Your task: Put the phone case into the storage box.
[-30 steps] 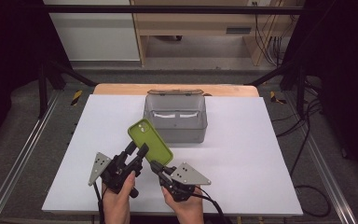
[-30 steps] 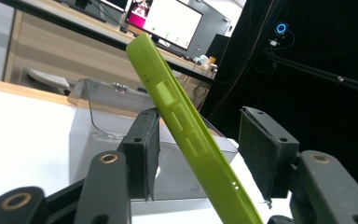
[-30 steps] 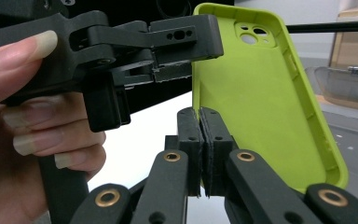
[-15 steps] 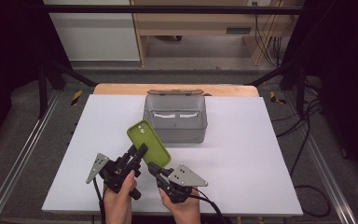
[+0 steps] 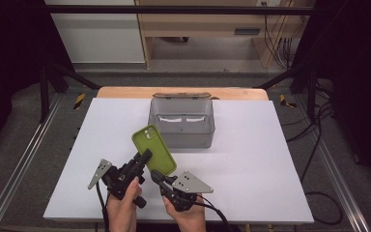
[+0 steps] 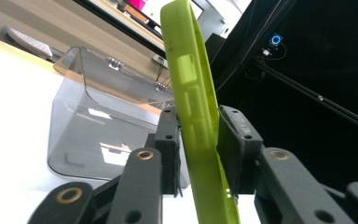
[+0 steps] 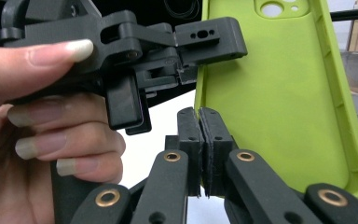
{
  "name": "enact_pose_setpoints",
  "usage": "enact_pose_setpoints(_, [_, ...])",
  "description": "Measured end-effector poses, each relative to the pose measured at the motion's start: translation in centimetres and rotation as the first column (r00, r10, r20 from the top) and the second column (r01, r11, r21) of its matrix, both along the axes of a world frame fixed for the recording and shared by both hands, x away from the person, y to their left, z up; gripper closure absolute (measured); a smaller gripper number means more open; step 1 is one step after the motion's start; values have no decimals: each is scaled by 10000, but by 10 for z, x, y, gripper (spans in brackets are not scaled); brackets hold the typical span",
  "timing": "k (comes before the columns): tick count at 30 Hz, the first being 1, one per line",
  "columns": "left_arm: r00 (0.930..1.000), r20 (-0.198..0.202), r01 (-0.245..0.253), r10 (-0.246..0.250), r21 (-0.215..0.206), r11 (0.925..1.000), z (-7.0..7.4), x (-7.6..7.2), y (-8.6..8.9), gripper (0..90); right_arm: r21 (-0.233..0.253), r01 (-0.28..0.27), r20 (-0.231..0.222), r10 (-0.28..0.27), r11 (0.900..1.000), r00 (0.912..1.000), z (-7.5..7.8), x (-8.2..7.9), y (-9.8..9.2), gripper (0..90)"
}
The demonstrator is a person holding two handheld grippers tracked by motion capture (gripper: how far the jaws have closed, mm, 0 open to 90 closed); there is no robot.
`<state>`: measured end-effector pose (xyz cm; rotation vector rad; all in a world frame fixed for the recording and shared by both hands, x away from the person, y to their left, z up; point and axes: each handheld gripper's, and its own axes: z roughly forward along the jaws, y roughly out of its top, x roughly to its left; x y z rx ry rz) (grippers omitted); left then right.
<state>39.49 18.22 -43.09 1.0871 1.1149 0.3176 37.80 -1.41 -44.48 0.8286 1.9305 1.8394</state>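
Lower centre of the high view: the left gripper (image 5: 144,157) clamps a lime-green phone case (image 5: 153,149) by its long edge, holding it tilted above the white table (image 5: 251,164). The right gripper (image 5: 155,175), jaws pressed together empty, sits beside the case's lower corner. A grey plastic box (image 5: 181,122) stands behind.

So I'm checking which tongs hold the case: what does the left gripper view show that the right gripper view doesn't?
Left gripper view: the left tongs clamped on the green phone case, grey bin behind. Right gripper view: the right tongs shut on nothing, beside the case's hollow inside, and a hand. Both share the case.
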Motion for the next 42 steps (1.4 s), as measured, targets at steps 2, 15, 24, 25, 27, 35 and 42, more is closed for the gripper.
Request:
enact_pose_setpoints(2, [10000, -33, 32, -32, -56, 10000, 0, 0, 0, 722, 59, -22, -60, 22, 10000, 10000, 0, 0, 0, 883])
enact_pose_setpoints(15, [9996, 152, -248, 246, 122, 9996, -1, -3, 5, 777, 46, -235, -226, 236, 9997, 9995, -4, 7, 3, 711])
enact_pose_setpoints(24, [9978, 25, -668, 667, 525, 9964, -8, 3, 17, 778, -273, 249, -347, -259, 9993, 9991, -1, 17, -5, 454])
enact_pose_setpoints(25, [9977, -7, -682, 684, 553, 9961, -9, 4, 19, 778, -431, 364, -321, -378, 9984, 9988, -1, 20, -9, 407])
enact_pose_setpoints(27, [9973, -26, -737, 740, 655, 9951, -10, 4, 20, 778, -412, 386, -286, -398, 9984, 9988, -1, 21, -9, 389])
enact_pose_setpoints(35, [9968, -137, -767, 783, 941, 9926, -10, 7, 23, 778, -1780, 1147, -193, -1200, 9773, 9926, -6, 33, -19, 160])
enact_pose_setpoints(42, [9956, -233, -884, 912, 1030, 9907, -12, 8, 29, 778, -2354, 1482, 207, -1475, 9605, 9888, -5, 41, -31, 128])
